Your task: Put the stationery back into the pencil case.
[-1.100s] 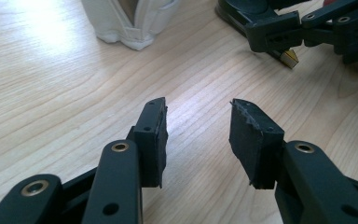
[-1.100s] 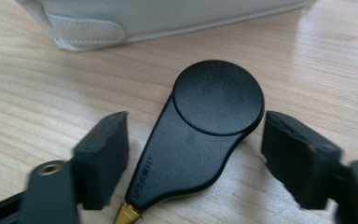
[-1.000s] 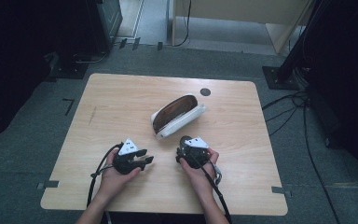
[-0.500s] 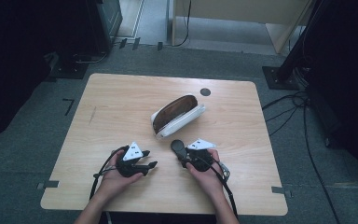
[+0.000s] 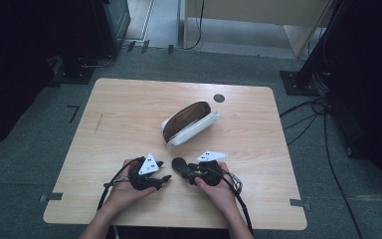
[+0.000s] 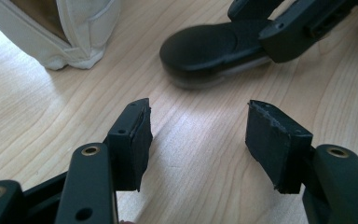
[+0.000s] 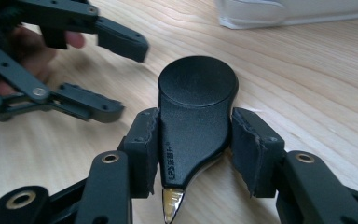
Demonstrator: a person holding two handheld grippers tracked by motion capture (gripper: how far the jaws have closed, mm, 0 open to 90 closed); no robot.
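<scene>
The right gripper (image 7: 193,154) is clamped on the black tool (image 7: 193,116) while the left gripper (image 6: 198,140), jaws just opening and empty, must next probably grasp its round end.

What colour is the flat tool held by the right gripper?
Black tool, with a metallic tip; the right gripper view shows it best.
</scene>
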